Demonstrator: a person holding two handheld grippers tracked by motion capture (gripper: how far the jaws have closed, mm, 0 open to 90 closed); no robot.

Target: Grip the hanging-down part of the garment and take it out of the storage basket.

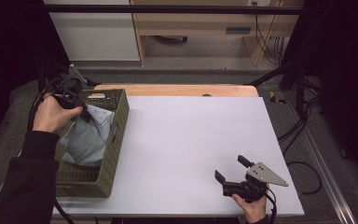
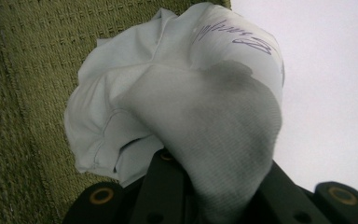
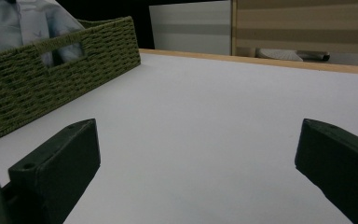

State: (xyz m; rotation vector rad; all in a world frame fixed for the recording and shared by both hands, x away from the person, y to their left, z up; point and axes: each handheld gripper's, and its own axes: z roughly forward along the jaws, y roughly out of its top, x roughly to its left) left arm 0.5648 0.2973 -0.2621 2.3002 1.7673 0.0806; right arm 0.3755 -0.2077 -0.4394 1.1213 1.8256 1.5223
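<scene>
Left tongs (image 1: 80, 111) pinching pale cloth (image 1: 87, 135), cloth raised partly out of green woven basket (image 1: 114, 154) at counter's (image 1: 191, 140) left edge. Right tongs (image 1: 233, 173) spread, idle near front edge. Cloth not yet clear of basket; moving it onto counter likely remains.

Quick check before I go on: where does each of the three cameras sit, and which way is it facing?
High view: above the table's near side, looking forward and down; both hands show, the left gripper at the basket.
Left gripper view: on the left gripper, looking along its jaws, shut on the cloth.
Right gripper view: on the right gripper, low, facing across the table; open jaws.
Shared: the basket and cloth appear in all three.
</scene>
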